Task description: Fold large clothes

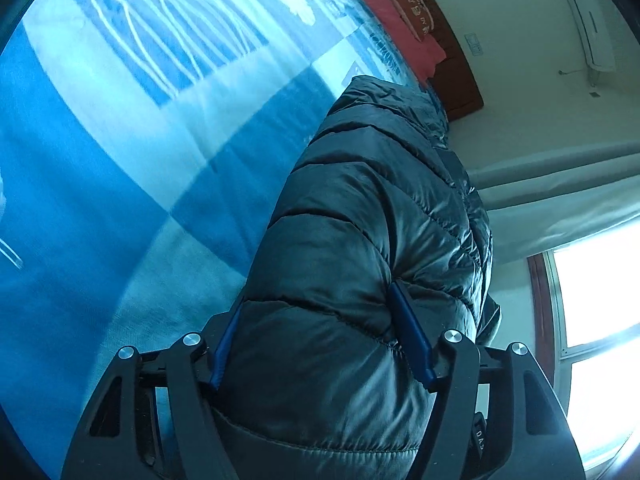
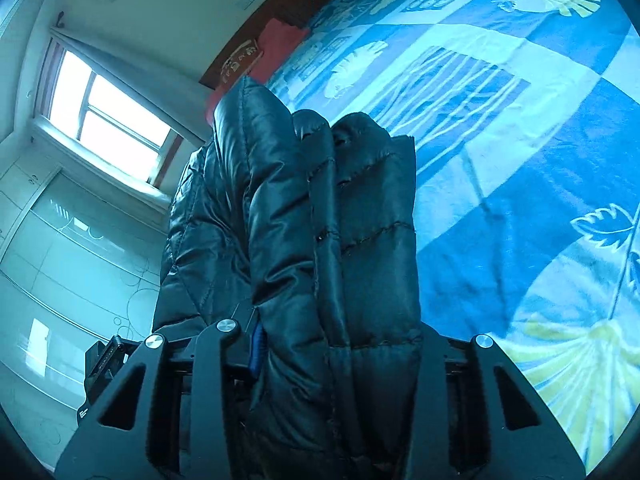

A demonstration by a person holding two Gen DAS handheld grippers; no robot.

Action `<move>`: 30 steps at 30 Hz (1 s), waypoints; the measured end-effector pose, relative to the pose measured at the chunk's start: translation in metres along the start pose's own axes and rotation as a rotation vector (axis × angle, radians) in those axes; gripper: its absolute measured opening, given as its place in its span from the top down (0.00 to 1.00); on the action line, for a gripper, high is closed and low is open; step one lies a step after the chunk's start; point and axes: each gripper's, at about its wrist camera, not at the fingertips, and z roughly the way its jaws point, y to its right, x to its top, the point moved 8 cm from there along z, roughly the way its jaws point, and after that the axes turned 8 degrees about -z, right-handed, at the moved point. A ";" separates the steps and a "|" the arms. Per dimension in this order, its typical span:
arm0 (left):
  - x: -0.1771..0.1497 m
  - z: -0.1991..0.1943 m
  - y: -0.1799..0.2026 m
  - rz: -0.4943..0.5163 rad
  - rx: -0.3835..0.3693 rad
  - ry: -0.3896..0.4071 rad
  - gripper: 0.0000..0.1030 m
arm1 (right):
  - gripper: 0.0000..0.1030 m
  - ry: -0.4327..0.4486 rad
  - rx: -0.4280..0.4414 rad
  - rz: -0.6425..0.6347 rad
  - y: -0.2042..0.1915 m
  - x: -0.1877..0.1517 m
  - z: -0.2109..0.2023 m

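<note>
A dark quilted puffer jacket (image 1: 360,240) fills the middle of the left wrist view. My left gripper (image 1: 320,320) is shut on a thick fold of it, the blue pads (image 1: 412,336) pressing in from both sides. The same jacket (image 2: 320,220) shows in the right wrist view, bunched in several layers. My right gripper (image 2: 336,332) is shut on it; only one blue pad (image 2: 258,346) shows, the other is hidden by fabric. The jacket is held up above the bed.
A bed with a blue, white and yellow leaf-patterned cover (image 2: 520,140) lies below, also in the left wrist view (image 1: 140,140). A red pillow (image 1: 396,16) and wooden headboard (image 1: 456,76) are at its head. A window (image 2: 112,112) and wardrobe (image 2: 60,260) are beside it.
</note>
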 end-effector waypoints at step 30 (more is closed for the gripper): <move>0.111 -0.070 -0.064 -0.022 0.048 0.162 0.36 | 0.64 -0.112 0.154 -0.054 -0.111 -0.024 0.115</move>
